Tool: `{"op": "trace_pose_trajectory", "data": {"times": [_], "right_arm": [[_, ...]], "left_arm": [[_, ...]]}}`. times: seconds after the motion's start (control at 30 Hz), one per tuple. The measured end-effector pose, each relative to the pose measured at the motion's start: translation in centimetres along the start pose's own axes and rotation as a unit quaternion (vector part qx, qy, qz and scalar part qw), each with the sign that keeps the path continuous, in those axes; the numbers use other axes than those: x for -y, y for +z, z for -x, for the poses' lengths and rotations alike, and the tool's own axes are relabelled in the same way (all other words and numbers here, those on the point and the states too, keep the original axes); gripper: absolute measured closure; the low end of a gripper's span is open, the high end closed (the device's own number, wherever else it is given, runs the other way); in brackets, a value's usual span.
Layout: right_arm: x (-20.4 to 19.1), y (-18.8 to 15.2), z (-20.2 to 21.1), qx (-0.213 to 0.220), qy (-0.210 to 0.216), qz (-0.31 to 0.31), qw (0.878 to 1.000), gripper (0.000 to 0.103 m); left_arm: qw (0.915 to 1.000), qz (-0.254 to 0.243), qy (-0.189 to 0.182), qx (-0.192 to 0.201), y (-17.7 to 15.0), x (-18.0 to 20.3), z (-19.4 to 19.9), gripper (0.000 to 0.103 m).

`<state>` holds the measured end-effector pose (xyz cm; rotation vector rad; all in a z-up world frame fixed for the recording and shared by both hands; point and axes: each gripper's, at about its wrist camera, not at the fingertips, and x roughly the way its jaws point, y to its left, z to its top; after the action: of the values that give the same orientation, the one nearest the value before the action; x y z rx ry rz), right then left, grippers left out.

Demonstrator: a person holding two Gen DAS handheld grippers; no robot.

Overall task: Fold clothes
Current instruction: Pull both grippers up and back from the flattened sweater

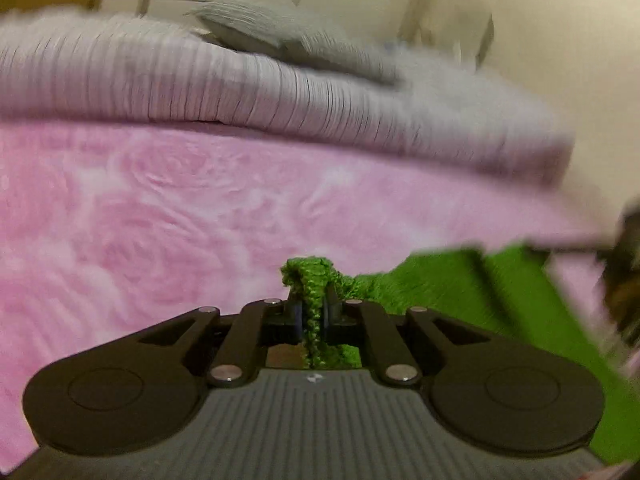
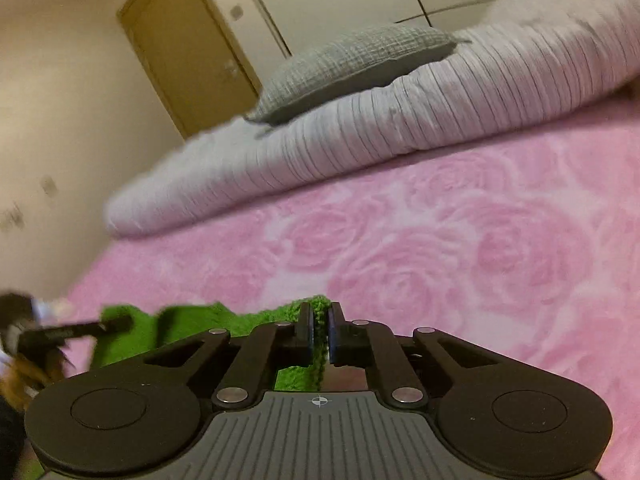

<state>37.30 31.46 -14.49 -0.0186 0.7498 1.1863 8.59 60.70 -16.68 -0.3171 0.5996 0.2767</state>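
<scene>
left wrist: one bright green fuzzy knit garment (image 1: 460, 284), its bunched edge pinched in the clenched left tongs (image 1: 313, 312), spread rightward over the pink rose blanket (image 1: 160, 220) | right wrist: right tongs (image 2: 319, 332) clenched on the same garment's edge; one grey pillow (image 2: 352, 64), one ribbed duvet (image 2: 400, 136)

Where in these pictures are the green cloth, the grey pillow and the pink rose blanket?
green cloth (image 1: 311, 304): left wrist view, the bunched edge pinched between the fingers.
grey pillow (image 2: 352, 68): right wrist view, middle of its textured face.
pink rose blanket (image 2: 500, 248): right wrist view, bare patch with a rose.
</scene>
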Motion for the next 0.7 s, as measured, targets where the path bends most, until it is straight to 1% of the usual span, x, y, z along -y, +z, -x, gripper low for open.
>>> {"op": "trace_pose_trajectory", "data": {"times": [0.13, 0.2, 0.23, 0.27, 0.3, 0.33, 0.37, 0.4, 0.43, 0.47, 0.5, 0.53, 0.57, 0.63, 0.67, 0.7], "right_arm": [[-0.2, -1.7, -2.8, -0.031, -0.061, 0.041, 0.997, 0.096], [-0.6, -1.8, -3.0, -0.041, -0.075, 0.055, 0.995, 0.096], [-0.7, -1.5, -2.9, -0.050, -0.081, 0.055, 0.994, 0.092], [-0.8, -1.1, -2.6, -0.055, -0.102, 0.050, 0.992, 0.073], [-1.2, -0.7, -1.9, -0.049, -0.137, 0.056, 0.988, 0.054], [-1.5, -0.4, -0.8, -0.029, -0.177, 0.071, 0.981, 0.049], [-1.6, -0.1, 0.4, -0.014, -0.204, 0.075, 0.976, 0.040], [-1.6, 0.2, 1.6, -0.001, -0.228, 0.075, 0.971, 0.039], [-1.4, 0.5, 3.1, 0.003, -0.229, 0.063, 0.971, 0.039], [-1.4, 0.6, 4.8, 0.005, -0.211, 0.048, 0.976, 0.039], [-1.6, 0.5, 6.3, 0.005, -0.192, 0.040, 0.981, 0.039], [-2.3, 0.3, 7.8, 0.000, -0.175, 0.040, 0.984, 0.039], [-3.1, -0.1, 9.3, -0.007, -0.158, 0.042, 0.987, 0.039], [-5.3, -1.3, 11.8, -0.030, -0.108, 0.051, 0.992, 0.039], [-6.6, -2.3, 12.9, -0.046, -0.080, 0.054, 0.994, 0.039], [-7.8, -3.6, 13.6, -0.063, -0.062, 0.056, 0.995, 0.039]], "left_arm": [[0.9995, 0.017, 0.009, -0.026, 0.1, -0.7, -1.4, 0.091], [0.9988, -0.016, 0.029, -0.037, 0.7, 0.1, -1.3, 0.089], [0.9975, -0.039, 0.044, -0.040, 0.9, 0.8, -1.1, 0.085], [0.9959, -0.055, 0.061, -0.039, 1.2, 1.3, -0.6, 0.082], [0.9940, -0.067, 0.078, -0.039, 1.5, 1.7, 0.0, 0.077], [0.9929, -0.067, 0.092, -0.034, 1.8, 1.7, 0.6, 0.073], [0.9912, -0.055, 0.118, -0.024, 2.3, 1.3, 1.4, 0.074], [0.9878, -0.039, 0.150, -0.012, 2.8, 0.7, 2.2, 0.074], [0.9829, -0.024, 0.183, -0.002, 3.2, 0.2, 3.1, 0.075], [0.9776, -0.006, 0.210, 0.004, 3.6, -0.3, 4.1, 0.077], [0.9765, 0.013, 0.215, 0.010, 3.7, -0.4, 5.5, 0.081], [0.9773, 0.032, 0.209, 0.018, 3.7, -0.4, 7.0, 0.081], [0.9815, 0.037, 0.187, 0.016, 3.0, 0.7, 8.4, 0.081], [0.9913, 0.034, 0.127, 0.003, 0.9, 3.7, 11.2, 0.081], [0.9947, 0.032, 0.097, -0.004, -0.2, 5.3, 12.5, 0.081], [0.9972, 0.030, 0.067, -0.010, -1.3, 6.8, 13.9, 0.081]]}}
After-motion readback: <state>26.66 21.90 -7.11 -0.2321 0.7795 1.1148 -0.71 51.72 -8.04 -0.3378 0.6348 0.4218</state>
